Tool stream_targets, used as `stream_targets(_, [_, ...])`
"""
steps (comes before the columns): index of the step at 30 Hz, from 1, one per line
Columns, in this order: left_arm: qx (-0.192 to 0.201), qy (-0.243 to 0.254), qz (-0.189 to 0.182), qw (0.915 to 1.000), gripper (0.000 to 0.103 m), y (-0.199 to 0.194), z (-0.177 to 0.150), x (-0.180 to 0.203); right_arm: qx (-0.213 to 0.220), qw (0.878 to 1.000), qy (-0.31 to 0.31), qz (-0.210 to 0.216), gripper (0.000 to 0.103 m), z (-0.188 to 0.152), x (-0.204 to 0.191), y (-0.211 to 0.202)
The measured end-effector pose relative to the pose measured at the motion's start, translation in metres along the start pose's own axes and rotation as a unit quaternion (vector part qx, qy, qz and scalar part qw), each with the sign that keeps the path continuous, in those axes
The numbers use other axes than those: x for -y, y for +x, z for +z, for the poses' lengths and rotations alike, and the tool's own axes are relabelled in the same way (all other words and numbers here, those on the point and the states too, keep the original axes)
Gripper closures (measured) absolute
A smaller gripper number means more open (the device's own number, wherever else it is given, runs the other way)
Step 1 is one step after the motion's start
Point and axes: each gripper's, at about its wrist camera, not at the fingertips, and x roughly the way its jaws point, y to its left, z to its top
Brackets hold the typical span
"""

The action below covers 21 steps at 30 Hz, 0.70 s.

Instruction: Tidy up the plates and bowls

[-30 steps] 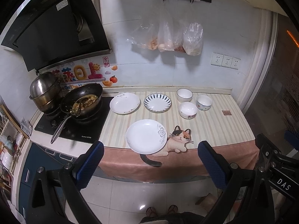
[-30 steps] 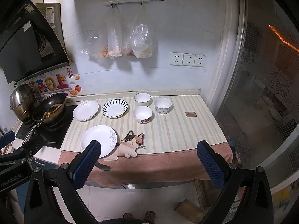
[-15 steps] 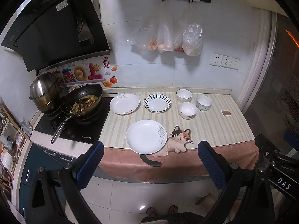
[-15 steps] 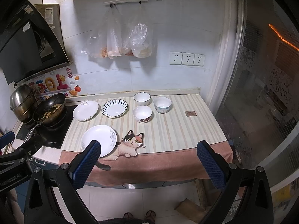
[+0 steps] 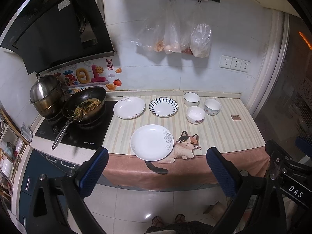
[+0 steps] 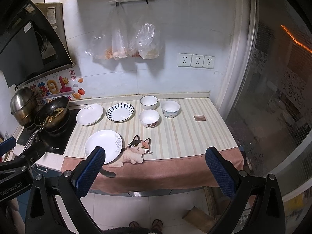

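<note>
Three plates lie on the striped counter cloth: a white flower-print plate (image 5: 152,142) at the front, a white plate (image 5: 129,107) at the back left, and a blue-striped plate (image 5: 163,106) beside it. Three bowls stand to the right: a white one (image 5: 191,98), a flowered one (image 5: 195,114) and a dotted one (image 5: 212,106). They also show in the right wrist view: front plate (image 6: 103,146), striped plate (image 6: 120,112), bowls (image 6: 149,118). My left gripper (image 5: 156,167) and right gripper (image 6: 155,165) are open, empty, held back from the counter's front edge.
A wok with food (image 5: 85,105) and a steel pot (image 5: 45,95) sit on the hob at left. Plastic bags (image 5: 175,39) hang on the wall above. A cat picture (image 5: 185,146) is on the cloth. A glass door (image 6: 273,107) stands at right.
Both views have shifted only slightly; nothing on the counter has moved and both grippers stay open.
</note>
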Motion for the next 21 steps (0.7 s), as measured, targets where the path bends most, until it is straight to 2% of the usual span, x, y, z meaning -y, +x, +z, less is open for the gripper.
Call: stream_targets(21, [-0.01,-0.005,0.001,0.9999,0.0,0.015,0.005,-0.003,-0.013,1.0,-0.005,0.0,0.0,0.005,-0.014,0.016])
